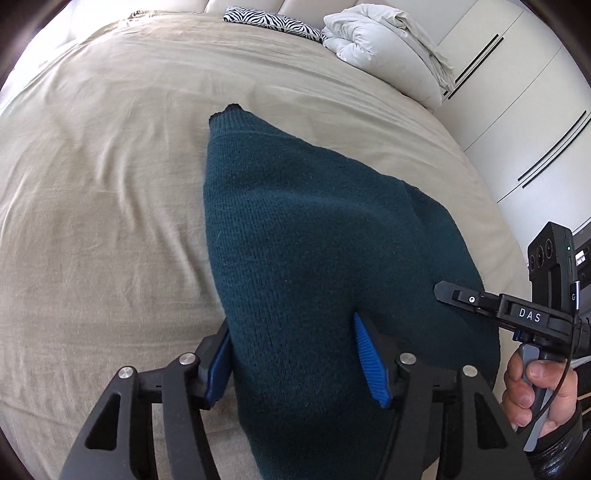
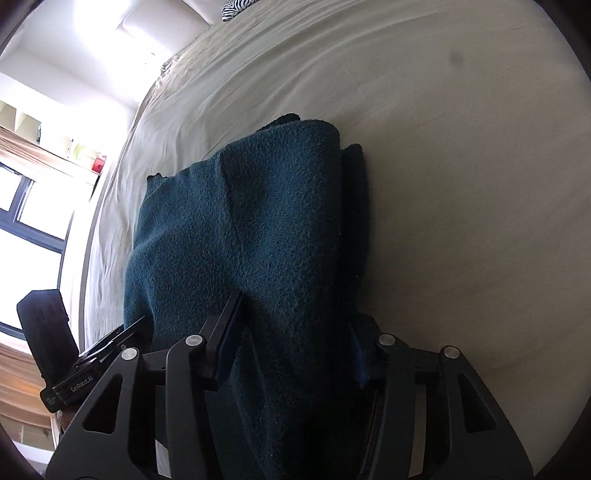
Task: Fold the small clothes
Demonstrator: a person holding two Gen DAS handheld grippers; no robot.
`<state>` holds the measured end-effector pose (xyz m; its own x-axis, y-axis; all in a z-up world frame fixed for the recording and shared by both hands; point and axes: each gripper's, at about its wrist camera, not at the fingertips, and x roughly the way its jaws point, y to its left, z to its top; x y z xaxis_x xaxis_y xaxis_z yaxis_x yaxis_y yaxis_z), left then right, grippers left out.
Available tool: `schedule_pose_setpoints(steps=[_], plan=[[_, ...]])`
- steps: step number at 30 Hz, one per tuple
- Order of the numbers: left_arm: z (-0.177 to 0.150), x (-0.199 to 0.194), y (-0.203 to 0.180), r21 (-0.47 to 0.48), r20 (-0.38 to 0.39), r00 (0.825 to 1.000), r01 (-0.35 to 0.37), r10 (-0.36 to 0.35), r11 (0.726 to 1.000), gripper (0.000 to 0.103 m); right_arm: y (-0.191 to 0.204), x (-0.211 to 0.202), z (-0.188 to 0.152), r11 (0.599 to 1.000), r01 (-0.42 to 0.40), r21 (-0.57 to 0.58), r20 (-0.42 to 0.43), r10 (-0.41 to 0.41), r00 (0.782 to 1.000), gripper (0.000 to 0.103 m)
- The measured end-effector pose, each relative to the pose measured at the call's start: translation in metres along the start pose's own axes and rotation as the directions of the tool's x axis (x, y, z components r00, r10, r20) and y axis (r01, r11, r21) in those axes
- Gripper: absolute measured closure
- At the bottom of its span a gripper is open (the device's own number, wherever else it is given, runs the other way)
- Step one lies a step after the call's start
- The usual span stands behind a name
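Observation:
A dark teal knitted sweater [image 1: 314, 236] lies folded lengthwise on the beige bed sheet [image 1: 110, 184]. My left gripper [image 1: 291, 332] is open with its blue pads either side of the sweater's near edge, the cloth bunched between the fingers. In the right wrist view the sweater [image 2: 258, 229] is draped up between my right gripper's [image 2: 295, 325] fingers, which stand apart around a thick fold of it. The right gripper also shows in the left wrist view [image 1: 480, 299] at the sweater's right edge, held by a hand.
A zebra-print pillow [image 1: 273, 20] and a white bundled duvet [image 1: 384, 48] lie at the head of the bed. White wardrobe doors [image 1: 517, 110] stand to the right. A window [image 2: 33, 218] and shelves lie past the bed's left side.

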<state>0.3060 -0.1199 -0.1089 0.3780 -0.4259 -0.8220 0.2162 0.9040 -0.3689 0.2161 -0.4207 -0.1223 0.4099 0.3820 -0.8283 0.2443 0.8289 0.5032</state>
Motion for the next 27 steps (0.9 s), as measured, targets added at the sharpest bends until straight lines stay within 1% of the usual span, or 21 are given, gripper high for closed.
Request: schedule_pose_setpoints(steps=[1, 2, 3, 5, 6, 7, 11, 14, 17, 21, 24, 27], plan=[[0.000, -0.003, -0.002, 0.015, 0.003, 1.000, -0.011, 0.011, 1.000, 0.049, 0.006, 0.000, -0.002, 1.000, 0.020, -0.015, 0.006, -0.020, 1.000, 0.069], [0.000, -0.006, -0.005, 0.038, 0.008, 1.000, -0.026, 0.026, 0.999, 0.055, 0.014, -0.001, -0.005, 0.997, 0.060, -0.041, 0.023, -0.059, 0.998, 0.074], [0.000, -0.009, -0.010, 0.062, 0.014, 0.999, -0.044, 0.043, 0.997, 0.057, 0.029, 0.000, -0.007, 0.990, 0.113, -0.082, 0.043, -0.110, 0.993, 0.075], [-0.004, -0.019, -0.019, 0.110, 0.030, 0.997, -0.077, 0.074, 0.991, 0.061, 0.056, -0.003, -0.016, 0.960, 0.226, -0.164, 0.088, -0.214, 0.973, 0.079], [-0.006, -0.025, -0.021, 0.124, 0.041, 0.996, -0.089, 0.085, 0.988, 0.062, 0.068, -0.005, -0.019, 0.943, 0.271, -0.191, 0.111, -0.254, 0.961, 0.079], [-0.008, -0.032, -0.022, 0.134, 0.054, 0.994, -0.100, 0.094, 0.986, 0.063, 0.079, -0.008, -0.023, 0.932, 0.298, -0.209, 0.133, -0.274, 0.952, 0.080], [-0.023, -0.070, -0.013, 0.153, 0.107, 0.987, -0.140, 0.124, 0.978, 0.064, 0.117, -0.027, -0.044, 0.925, 0.282, -0.256, 0.187, -0.239, 0.953, 0.081], [-0.039, -0.103, 0.003, 0.156, 0.138, 0.978, -0.175, 0.154, 0.972, 0.064, 0.154, -0.037, -0.068, 0.918, 0.260, -0.299, 0.206, -0.204, 0.957, 0.081], [-0.061, -0.136, 0.021, 0.148, 0.169, 0.968, -0.211, 0.185, 0.966, 0.064, 0.184, -0.044, -0.093, 0.915, 0.220, -0.340, 0.209, -0.154, 0.966, 0.081], [-0.088, -0.174, 0.055, 0.100, 0.201, 0.954, -0.245, 0.221, 0.964, 0.064, 0.226, -0.037, -0.124, 0.908, 0.154, -0.389, 0.183, -0.088, 0.979, 0.081], [-0.104, -0.189, 0.077, 0.070, 0.213, 0.946, -0.265, 0.245, 0.962, 0.064, 0.251, -0.029, -0.145, 0.900, 0.111, -0.421, 0.163, -0.046, 0.986, 0.081], [-0.112, -0.183, 0.101, 0.039, 0.185, 0.950, -0.264, 0.253, 0.964, 0.063, 0.268, -0.015, -0.162, 0.902, 0.072, -0.426, 0.139, -0.013, 0.990, 0.081]])
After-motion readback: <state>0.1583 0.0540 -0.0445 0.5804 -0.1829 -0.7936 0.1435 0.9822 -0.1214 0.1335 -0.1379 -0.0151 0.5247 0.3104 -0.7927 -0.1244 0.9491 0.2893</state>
